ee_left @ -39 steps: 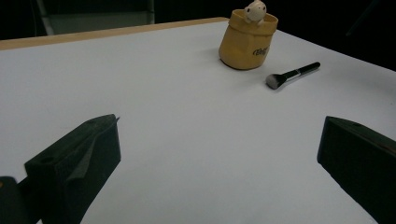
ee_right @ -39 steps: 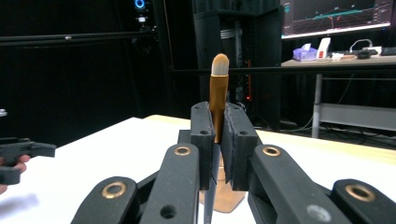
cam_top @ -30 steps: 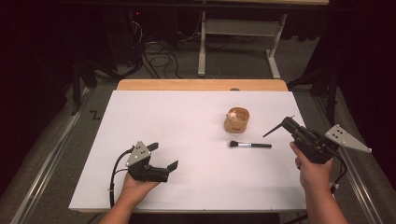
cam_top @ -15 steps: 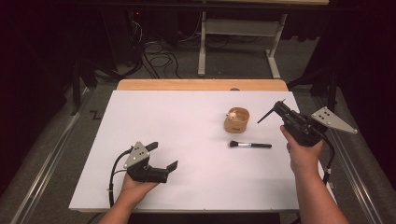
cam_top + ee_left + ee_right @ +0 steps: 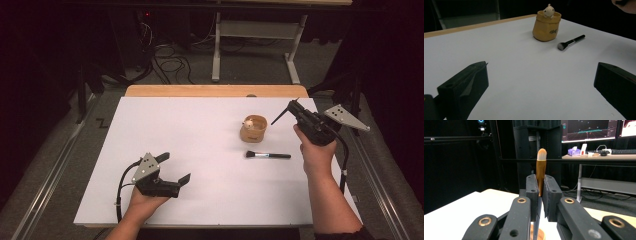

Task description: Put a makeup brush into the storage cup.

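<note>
**Inspector:** State of the right gripper (image 5: 539, 192)?

**Assistant:** Clenched on a copper-handled brush (image 5: 540, 170). In the right gripper view the handle is pinched between both pads and the pale bristle tip stands straight up above the jaws. In the high view the right gripper (image 5: 290, 111) is held off the table, the brush pointing up and away from the hand.

**Inspector:** What lies near it?

**Assistant:** The tan cup (image 5: 253, 128) with a small figure at its rim stands just beside the jaws, toward the person's left. A black brush (image 5: 267, 155) lies flat on the white table (image 5: 200, 140) below the cup, nearer the person, apart from both grippers.

**Inspector:** The left gripper?

**Assistant:** The left gripper (image 5: 175, 167) is released, jaws wide apart with nothing between them. It rests low over the table. Seen along its jaws, the cup (image 5: 546, 25) and black brush (image 5: 571, 42) are well ahead, the brush to the right of the cup.
</note>
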{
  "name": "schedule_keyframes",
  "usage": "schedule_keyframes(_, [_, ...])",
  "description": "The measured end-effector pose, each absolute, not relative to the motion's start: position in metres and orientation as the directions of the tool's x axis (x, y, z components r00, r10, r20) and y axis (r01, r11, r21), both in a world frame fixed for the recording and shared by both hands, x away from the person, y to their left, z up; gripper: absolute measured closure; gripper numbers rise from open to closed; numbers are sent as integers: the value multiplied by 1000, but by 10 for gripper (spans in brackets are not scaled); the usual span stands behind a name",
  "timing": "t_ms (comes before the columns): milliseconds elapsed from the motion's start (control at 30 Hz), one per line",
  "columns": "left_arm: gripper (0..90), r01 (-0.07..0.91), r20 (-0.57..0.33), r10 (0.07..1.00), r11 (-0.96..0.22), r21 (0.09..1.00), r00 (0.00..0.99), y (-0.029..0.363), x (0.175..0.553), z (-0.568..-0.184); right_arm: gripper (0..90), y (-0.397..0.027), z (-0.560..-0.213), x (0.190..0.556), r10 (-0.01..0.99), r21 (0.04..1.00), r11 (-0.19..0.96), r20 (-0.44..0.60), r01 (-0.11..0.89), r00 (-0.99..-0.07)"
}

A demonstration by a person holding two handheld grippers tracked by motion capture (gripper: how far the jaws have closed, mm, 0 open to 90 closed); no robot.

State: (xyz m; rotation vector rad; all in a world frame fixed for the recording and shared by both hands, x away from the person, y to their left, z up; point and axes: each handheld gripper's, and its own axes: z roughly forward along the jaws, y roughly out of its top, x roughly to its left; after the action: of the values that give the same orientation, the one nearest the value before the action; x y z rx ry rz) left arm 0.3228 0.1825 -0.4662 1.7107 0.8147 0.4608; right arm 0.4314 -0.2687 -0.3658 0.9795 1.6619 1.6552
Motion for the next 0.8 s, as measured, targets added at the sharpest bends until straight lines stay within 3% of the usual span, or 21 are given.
schedule_keyframes(800, [0,280,-96,716,-143,949,692,183,323,-468,851,-244,-369,458,825,993,-11,77,122,-559])
